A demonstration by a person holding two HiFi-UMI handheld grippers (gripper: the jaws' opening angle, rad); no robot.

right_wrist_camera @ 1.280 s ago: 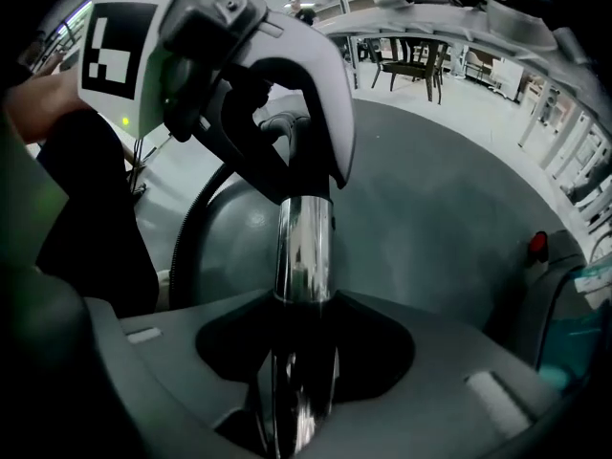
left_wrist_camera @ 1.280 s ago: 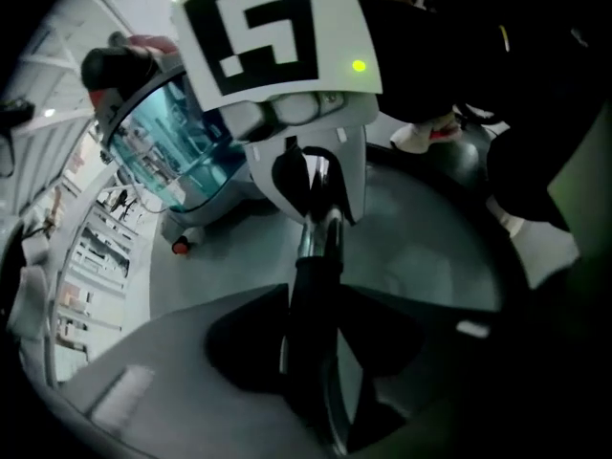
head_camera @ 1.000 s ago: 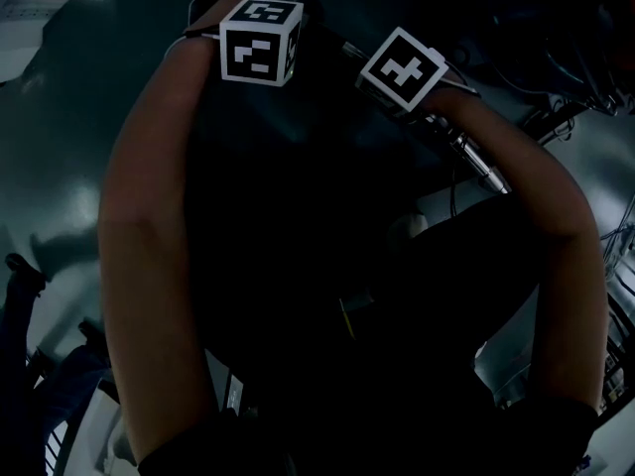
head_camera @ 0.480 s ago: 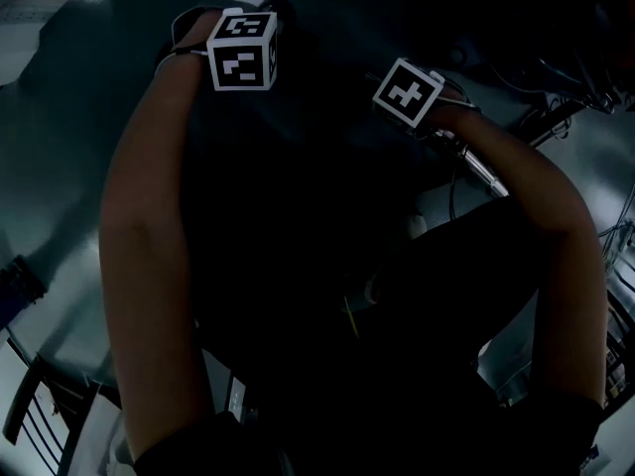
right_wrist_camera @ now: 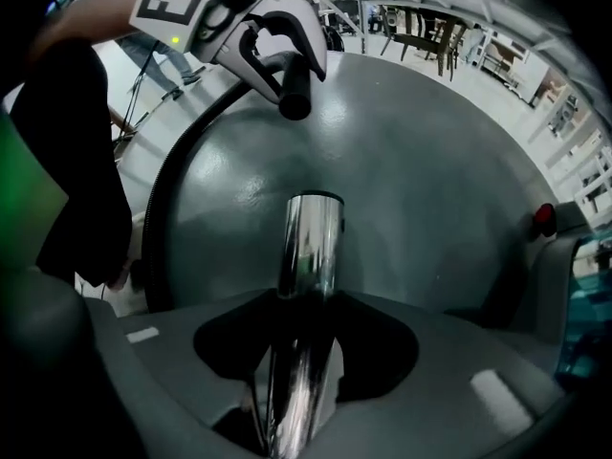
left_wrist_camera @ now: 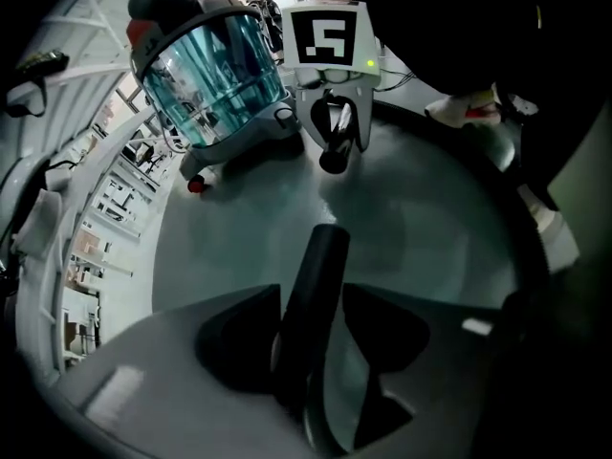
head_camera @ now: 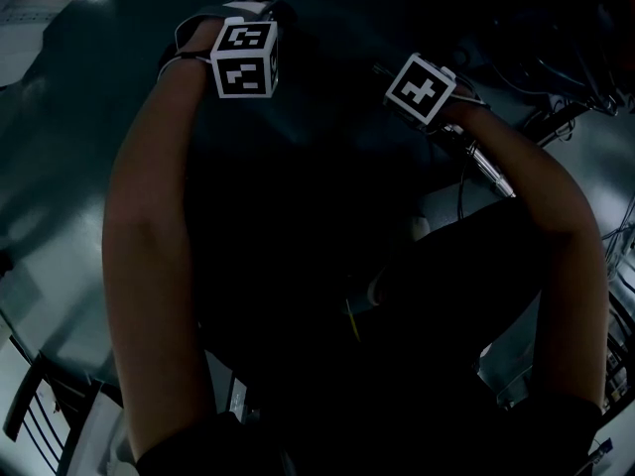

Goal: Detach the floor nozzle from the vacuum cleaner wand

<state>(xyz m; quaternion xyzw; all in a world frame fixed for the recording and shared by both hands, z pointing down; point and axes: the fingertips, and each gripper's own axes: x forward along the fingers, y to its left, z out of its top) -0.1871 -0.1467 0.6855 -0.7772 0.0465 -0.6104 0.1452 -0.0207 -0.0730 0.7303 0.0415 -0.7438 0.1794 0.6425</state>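
Observation:
In the left gripper view a black tube (left_wrist_camera: 320, 275) stands between the pads of my left gripper (left_wrist_camera: 316, 328). Its jaws have just been opening, and a gap shows on the tube's right side. The right gripper view has a shiny chrome wand (right_wrist_camera: 308, 247) between the pads of my right gripper (right_wrist_camera: 304, 352), whose jaws have also just been opening. Each gripper sees the other: the right gripper (left_wrist_camera: 333, 127) above, the left gripper (right_wrist_camera: 277, 51) with the black tube's end (right_wrist_camera: 295, 98). The head view is dark and shows only the marker cubes (head_camera: 243, 59) (head_camera: 422, 89) and both arms.
The vacuum canister with its teal see-through bin (left_wrist_camera: 215, 75) stands on the grey floor (left_wrist_camera: 421, 218) beyond the grippers. A black hose (right_wrist_camera: 177, 189) curves away to the left. The person's shoes (left_wrist_camera: 469, 113) are close by. Chairs (right_wrist_camera: 430, 36) stand far back.
In the head view both marker cubes have sunk a little. The left cube has drifted slightly left and the right cube right, so they stand further apart.

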